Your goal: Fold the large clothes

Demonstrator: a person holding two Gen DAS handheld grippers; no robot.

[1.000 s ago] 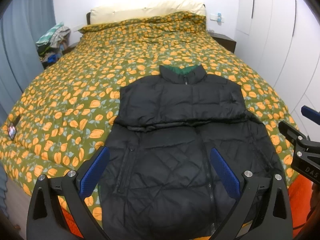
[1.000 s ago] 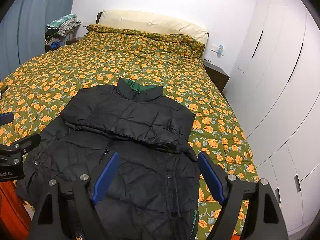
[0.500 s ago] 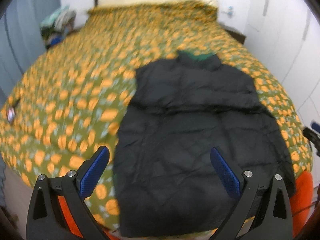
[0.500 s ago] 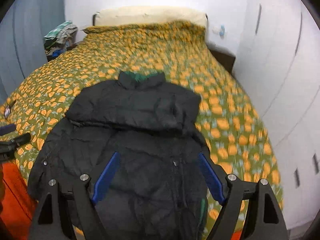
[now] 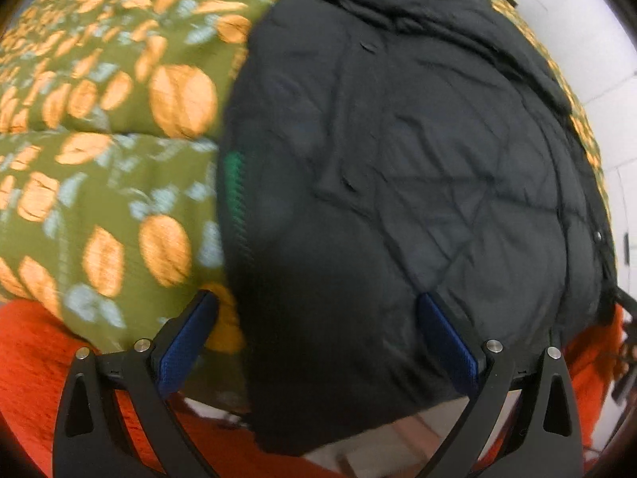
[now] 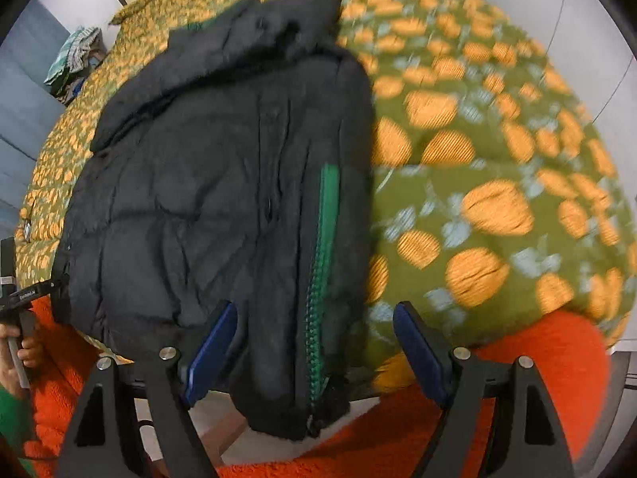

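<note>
A black quilted puffer jacket point(image 5: 398, 159) lies on the bed with its sleeves folded across the chest and its hem hanging over the bed's near edge. It also shows in the right wrist view point(image 6: 207, 183), with a green zipper strip point(image 6: 324, 247) along its right side. My left gripper point(image 5: 318, 334) is open, its jaws on either side of the hem's left corner. My right gripper point(image 6: 314, 342) is open, its jaws on either side of the hem's right corner by the zipper. Neither has closed on the fabric.
The bed has a green duvet with orange flowers point(image 5: 99, 119), also in the right wrist view point(image 6: 497, 159). The person's orange fleece point(image 6: 517, 398) fills the bottom. A pile of clothes point(image 6: 75, 55) sits far left by the curtain. The left gripper's body point(image 6: 24, 298) shows at the left edge.
Both grippers have dropped down and forward from a high view over the bed to the jacket's hem at the near edge. Both stay open.
</note>
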